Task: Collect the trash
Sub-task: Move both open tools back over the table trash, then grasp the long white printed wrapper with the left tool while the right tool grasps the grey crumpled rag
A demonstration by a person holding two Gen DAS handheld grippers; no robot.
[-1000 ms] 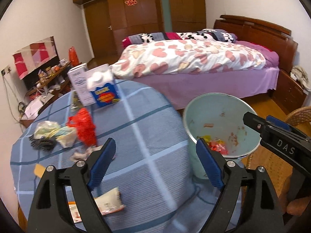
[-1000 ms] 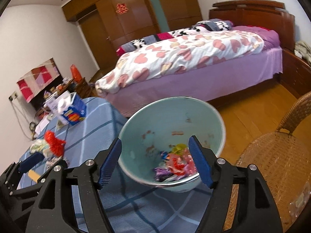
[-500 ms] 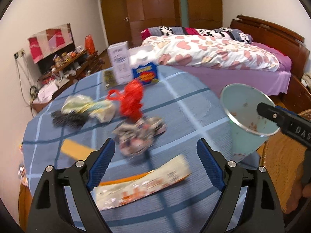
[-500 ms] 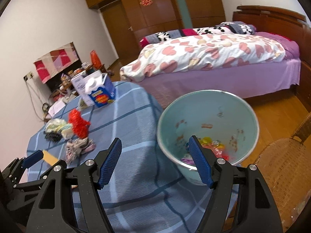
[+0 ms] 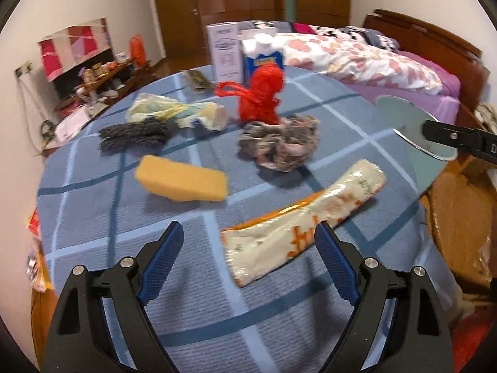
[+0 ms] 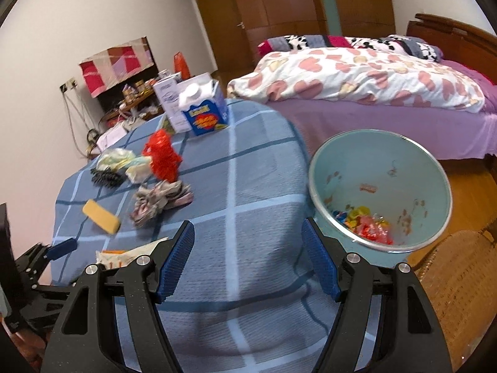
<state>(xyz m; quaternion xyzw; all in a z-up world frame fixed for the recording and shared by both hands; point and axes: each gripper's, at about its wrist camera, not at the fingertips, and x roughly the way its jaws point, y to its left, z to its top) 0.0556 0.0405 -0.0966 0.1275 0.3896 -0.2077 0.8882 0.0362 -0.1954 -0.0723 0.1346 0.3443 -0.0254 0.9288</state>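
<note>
Left claw [image 5: 248, 258] hangs released over the checked surface [image 5: 93, 217], a long wrapper [image 5: 304, 217] lying low centre between its fingers, untouched. Right claw [image 6: 248, 255], also released, holds nothing; the bin [image 6: 379, 192] stands at the surface's right edge.

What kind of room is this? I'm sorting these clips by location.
Most likely a home bedroom: a bed with a heart-print duvet and wooden headboard, and a wooden wardrobe behind it. A round table in a blue checked cloth stands beside a light-blue trash bin.
</note>
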